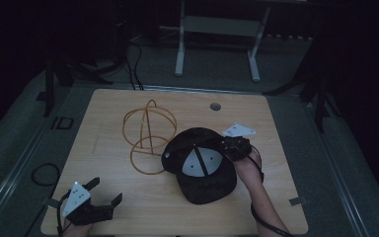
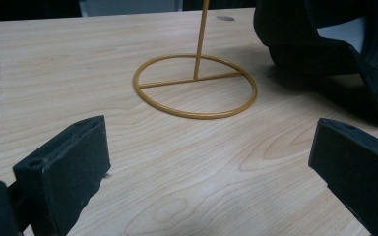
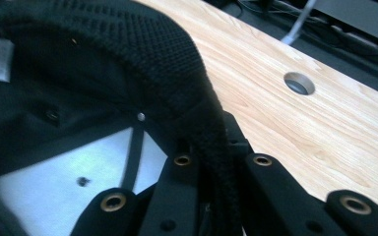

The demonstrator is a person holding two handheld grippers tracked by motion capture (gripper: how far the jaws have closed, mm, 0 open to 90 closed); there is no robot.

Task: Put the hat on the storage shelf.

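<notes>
At lower left the left gripper rests spread, while the right gripper apparently pinches the black cap's rim beside the gold wire stand.

A light wooden table with visible grain and rounded corners. A round cable hole sits near its far edge, at about one o'clock. Just left of centre, a yellow wire stand rests on its ring base. Beside it, toward four o'clock, a black cap lies upside down.
</notes>
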